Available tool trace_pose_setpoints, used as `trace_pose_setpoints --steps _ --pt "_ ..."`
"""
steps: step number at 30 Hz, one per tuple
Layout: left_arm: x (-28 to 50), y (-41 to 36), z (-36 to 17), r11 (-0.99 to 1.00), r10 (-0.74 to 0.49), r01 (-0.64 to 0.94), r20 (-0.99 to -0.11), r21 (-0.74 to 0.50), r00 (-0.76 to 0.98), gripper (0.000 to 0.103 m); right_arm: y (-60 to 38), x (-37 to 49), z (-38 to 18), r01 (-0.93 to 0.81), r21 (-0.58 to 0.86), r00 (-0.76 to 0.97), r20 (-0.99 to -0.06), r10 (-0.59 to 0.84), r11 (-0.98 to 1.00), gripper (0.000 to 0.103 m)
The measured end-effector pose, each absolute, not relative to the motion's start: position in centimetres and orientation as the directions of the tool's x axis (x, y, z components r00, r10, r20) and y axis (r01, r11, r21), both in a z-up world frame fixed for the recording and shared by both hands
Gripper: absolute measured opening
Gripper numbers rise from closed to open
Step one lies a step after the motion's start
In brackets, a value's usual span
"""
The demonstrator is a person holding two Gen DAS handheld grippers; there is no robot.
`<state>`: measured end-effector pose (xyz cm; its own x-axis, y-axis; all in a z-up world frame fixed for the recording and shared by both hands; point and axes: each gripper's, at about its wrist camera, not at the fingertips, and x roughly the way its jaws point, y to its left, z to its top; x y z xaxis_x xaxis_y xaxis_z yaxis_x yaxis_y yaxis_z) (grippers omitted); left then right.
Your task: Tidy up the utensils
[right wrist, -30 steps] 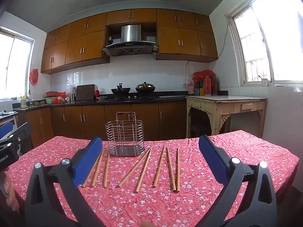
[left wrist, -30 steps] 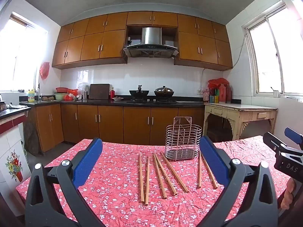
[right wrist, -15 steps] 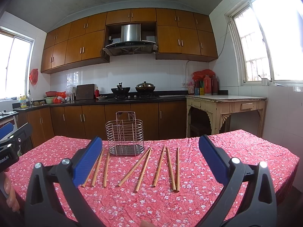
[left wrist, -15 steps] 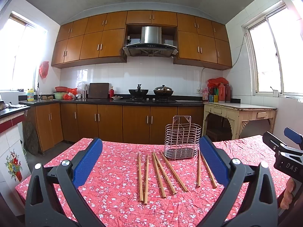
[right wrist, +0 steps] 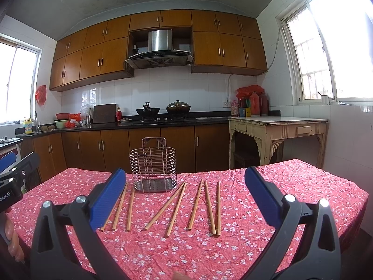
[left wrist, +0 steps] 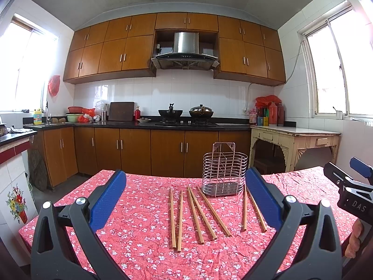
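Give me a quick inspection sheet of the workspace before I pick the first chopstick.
Surface: table under red floral cloth, wrinkled.
Job's things: eight wooden chopsticks lying loose in front of the wire utensil holder, which stands upright and looks empty.
Clutter: nothing seen on the cloth.
Grippers: left gripper and right gripper both open, holding nothing.
Cables: one wall cable down to a socket, far off.
Surroundings: kitchen counter with two woks; cream side table.

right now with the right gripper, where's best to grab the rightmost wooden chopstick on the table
Take the rightmost thin wooden chopstick near its middle, coming straight down from above with the open right gripper. It lies flat on the red floral tablecloth, running away from the camera, so the fingers should close across its width. Its neighbour lies close on the left, so a clean single pick looks tight.
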<state>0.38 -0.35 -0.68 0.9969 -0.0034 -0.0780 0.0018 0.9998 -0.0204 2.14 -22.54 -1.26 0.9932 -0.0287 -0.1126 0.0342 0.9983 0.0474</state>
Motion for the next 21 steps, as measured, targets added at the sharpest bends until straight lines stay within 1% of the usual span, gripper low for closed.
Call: trace_pose_setpoints --steps 21 --pt "0.56 -0.54 -1.26 1.000 -0.004 0.002 -0.082 -0.019 0.997 0.101 -22.70 2.22 -1.27 0.032 0.051 0.993 -0.115 -0.026 0.998 0.099"
